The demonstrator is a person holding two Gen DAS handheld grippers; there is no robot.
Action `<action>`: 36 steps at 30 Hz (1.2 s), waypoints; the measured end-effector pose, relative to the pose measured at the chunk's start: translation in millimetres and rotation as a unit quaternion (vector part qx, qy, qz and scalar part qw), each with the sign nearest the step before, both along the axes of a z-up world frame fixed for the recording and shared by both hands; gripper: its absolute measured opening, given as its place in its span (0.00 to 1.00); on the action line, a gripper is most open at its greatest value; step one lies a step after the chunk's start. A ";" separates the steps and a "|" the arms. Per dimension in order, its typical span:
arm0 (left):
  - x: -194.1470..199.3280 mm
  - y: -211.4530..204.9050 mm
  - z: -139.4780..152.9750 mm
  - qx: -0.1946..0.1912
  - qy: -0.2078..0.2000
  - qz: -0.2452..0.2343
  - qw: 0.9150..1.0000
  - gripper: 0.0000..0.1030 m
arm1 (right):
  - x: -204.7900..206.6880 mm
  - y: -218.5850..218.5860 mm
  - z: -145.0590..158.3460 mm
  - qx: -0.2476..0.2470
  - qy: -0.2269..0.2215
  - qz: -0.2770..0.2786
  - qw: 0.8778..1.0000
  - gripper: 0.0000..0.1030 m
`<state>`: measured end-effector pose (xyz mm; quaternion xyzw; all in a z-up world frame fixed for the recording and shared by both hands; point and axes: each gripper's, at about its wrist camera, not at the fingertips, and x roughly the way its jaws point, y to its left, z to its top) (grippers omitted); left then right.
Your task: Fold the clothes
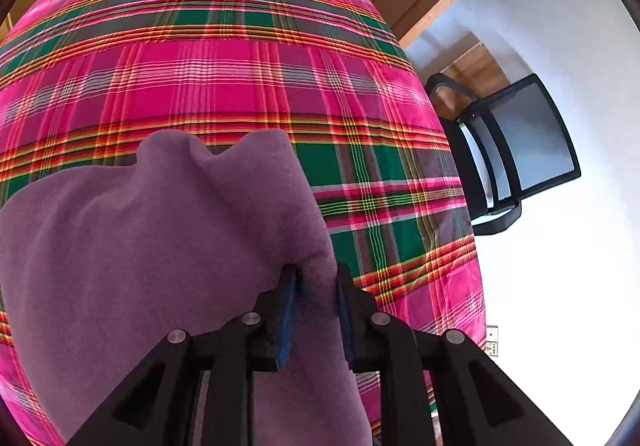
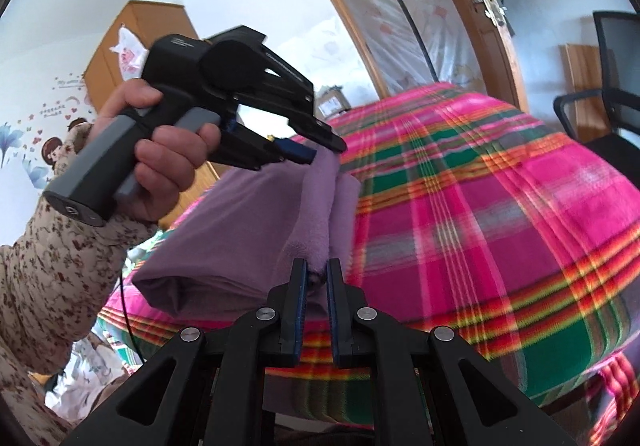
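Nearest in the right wrist view, the right hand-held gripper (image 2: 316, 278) stands narrow, its pads pinching a bunched corner of the purple garment (image 2: 240, 230). In the left wrist view, the left hand-held gripper (image 1: 316, 286) has a fold of the same garment (image 1: 160, 238) between its pads, but the gap is looser, and I cannot tell for sure that the pads press on the cloth. Seen from the right side, that left hand-held gripper (image 2: 320, 150) sits at the garment's farther top corner, held by a hand (image 2: 160, 154) in a flowered sleeve (image 2: 52, 266).

The garment hangs low between the two grips, its lower part draped onto the near side of the bed's plaid cover (image 1: 240, 78). Its long axis seems to run from one gripper to the other, along the lifted edge, with the body falling away to the left.

This looks like the laying-down of a fold: the lifted edge is being carried over the bed. The next move likely calls for setting that edge flat and level, then letting go evenly. Beyond the bed stand a black chair (image 1: 520, 142) and a wooden door (image 2: 460, 6).
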<state>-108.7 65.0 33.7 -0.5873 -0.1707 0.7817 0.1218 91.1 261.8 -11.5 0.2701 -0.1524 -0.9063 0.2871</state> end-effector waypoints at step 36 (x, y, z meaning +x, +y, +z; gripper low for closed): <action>117.0 -157.7 -2.8 0.116 0.031 0.047 0.992 0.19 | 3.8 -37.8 19.3 0.115 0.016 -0.044 0.992 0.15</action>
